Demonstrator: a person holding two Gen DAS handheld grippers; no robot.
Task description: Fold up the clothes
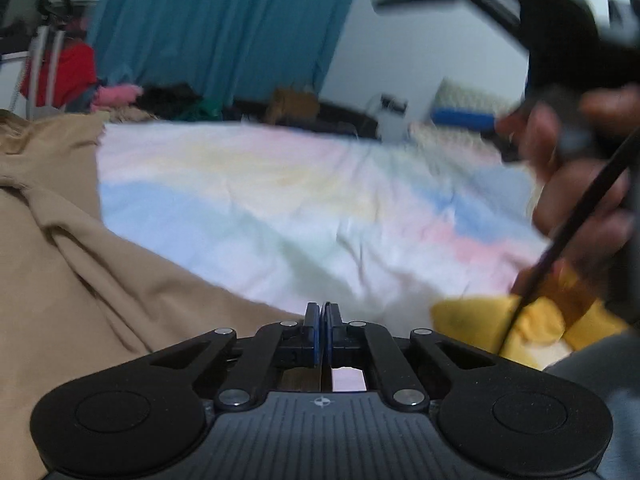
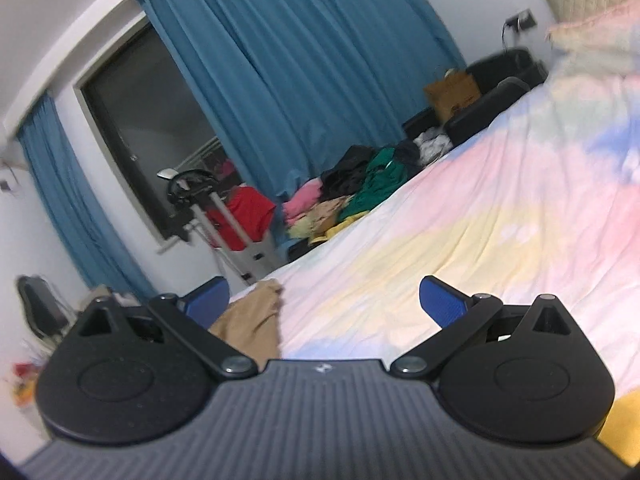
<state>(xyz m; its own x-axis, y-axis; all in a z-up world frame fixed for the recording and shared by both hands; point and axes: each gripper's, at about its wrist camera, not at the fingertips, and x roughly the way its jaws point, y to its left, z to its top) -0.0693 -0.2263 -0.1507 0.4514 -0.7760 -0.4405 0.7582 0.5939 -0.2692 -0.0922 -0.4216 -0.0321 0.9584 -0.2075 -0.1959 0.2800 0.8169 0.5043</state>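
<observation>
A tan garment [image 1: 60, 248] lies spread on the left of the bed; its edge also shows in the right wrist view [image 2: 252, 320]. My left gripper [image 1: 322, 312] is shut with nothing visible between its pads, low over the garment's right edge. My right gripper [image 2: 324, 300] is open and empty, raised above the bed and tilted. In the left wrist view the right gripper body [image 1: 540, 8] and the hand [image 1: 580, 184] holding it show blurred at upper right. A yellow garment [image 1: 520, 328] lies under that hand; it also shows in the right wrist view [image 2: 624, 424].
A pastel rainbow bedsheet [image 1: 280, 200] covers the bed. A pile of clothes [image 2: 352, 196] lies at the far edge by the blue curtain [image 2: 300, 72]. A stand with a red cloth [image 2: 244, 220] is by the window. A pillow [image 1: 464, 100] lies at the head.
</observation>
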